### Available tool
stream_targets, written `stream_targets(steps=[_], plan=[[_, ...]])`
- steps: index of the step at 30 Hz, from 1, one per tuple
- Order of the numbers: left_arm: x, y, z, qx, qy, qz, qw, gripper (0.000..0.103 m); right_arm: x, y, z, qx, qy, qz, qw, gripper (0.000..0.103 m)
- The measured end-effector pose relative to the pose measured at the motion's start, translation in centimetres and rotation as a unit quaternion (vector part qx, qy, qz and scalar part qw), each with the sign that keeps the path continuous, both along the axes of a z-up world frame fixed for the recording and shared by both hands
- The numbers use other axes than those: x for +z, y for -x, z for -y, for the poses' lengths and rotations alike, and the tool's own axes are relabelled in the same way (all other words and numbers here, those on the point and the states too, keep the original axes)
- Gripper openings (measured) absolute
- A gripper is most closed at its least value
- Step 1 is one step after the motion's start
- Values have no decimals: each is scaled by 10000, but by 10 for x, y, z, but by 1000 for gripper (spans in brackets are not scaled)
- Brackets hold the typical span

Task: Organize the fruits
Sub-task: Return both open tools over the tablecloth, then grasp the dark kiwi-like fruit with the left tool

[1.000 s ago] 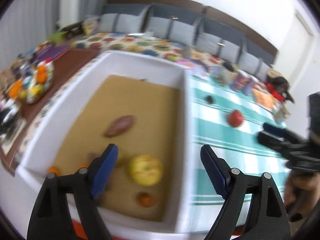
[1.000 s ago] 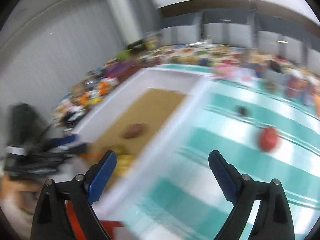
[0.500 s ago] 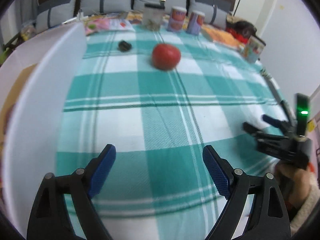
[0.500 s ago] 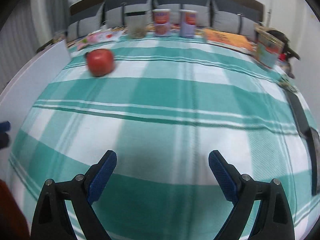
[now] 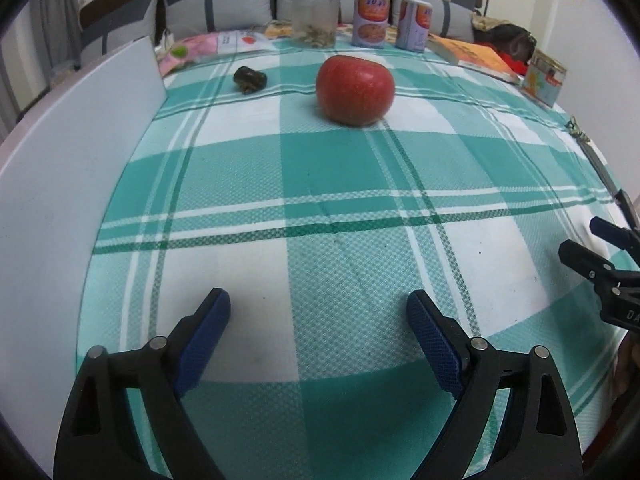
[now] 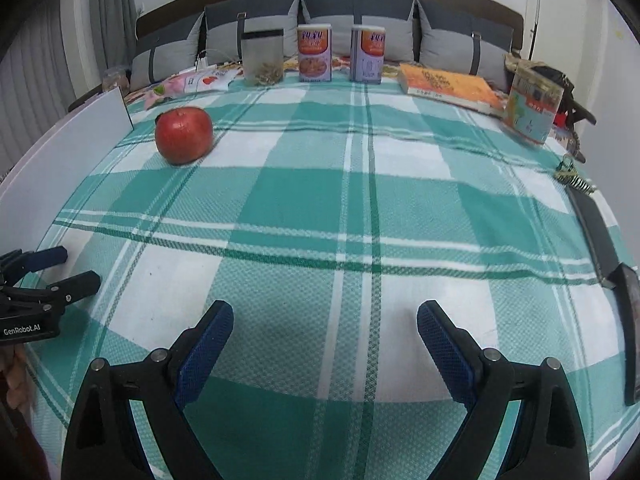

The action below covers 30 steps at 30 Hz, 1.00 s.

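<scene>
A red apple (image 5: 355,90) lies on the green-and-white checked cloth (image 5: 320,184), far ahead of my left gripper (image 5: 318,312), which is open and empty just above the cloth. The apple also shows in the right wrist view (image 6: 183,134), far ahead to the left of my right gripper (image 6: 325,320), also open and empty. A small dark fruit (image 5: 250,78) lies left of the apple. The white box wall (image 5: 60,168) stands along the left; its inside is hidden. Each gripper shows at the edge of the other's view: the right one (image 5: 596,248), the left one (image 6: 52,268).
At the back stand a clear jar (image 6: 263,57), two printed cans (image 6: 314,53), an orange book (image 6: 448,86) and a printed carton (image 6: 532,106). A dark strap (image 6: 600,236) and keys (image 6: 572,176) lie at the right edge. Grey cushions line the rear.
Both grippers swung right, away from the white box and its fruits, to face the cloth, and moved nearer the apple. Both stayed open.
</scene>
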<state>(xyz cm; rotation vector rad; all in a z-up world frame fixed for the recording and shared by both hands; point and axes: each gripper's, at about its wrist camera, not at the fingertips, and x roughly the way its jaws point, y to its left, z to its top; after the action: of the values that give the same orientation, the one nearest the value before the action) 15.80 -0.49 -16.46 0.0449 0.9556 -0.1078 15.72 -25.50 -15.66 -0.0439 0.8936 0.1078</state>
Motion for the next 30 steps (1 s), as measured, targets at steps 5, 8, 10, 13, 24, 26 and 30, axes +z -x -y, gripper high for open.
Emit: stream_targets(steps=[5, 8, 10, 13, 24, 26, 30], plan=[[-3, 3, -1, 41, -2, 162, 9999, 96, -8, -2, 0, -21, -10, -138, 9999, 93], [-3, 2, -1, 48, -11, 156, 9999, 97, -10, -4, -1, -12, 19, -169, 9999, 98], [-3, 2, -1, 45, -5, 152, 9999, 97, -11, -5, -2, -17, 64, -209, 9998, 101], [1, -5, -6, -56, 130, 44, 9999, 97, -13, -6, -2, -10, 73, -250, 9997, 103], [58, -167, -60, 745, 738, 653, 9923, 96, -13, -6, -1, -5, 54, -254, 9997, 103], [48, -200, -49, 651, 464, 444, 9958, 95, -13, -7, -1, -5, 56, -254, 9997, 103], [23, -234, -47, 731, 303, 152, 9968, 73, -13, -6, -1, -2, 53, -253, 9997, 103]])
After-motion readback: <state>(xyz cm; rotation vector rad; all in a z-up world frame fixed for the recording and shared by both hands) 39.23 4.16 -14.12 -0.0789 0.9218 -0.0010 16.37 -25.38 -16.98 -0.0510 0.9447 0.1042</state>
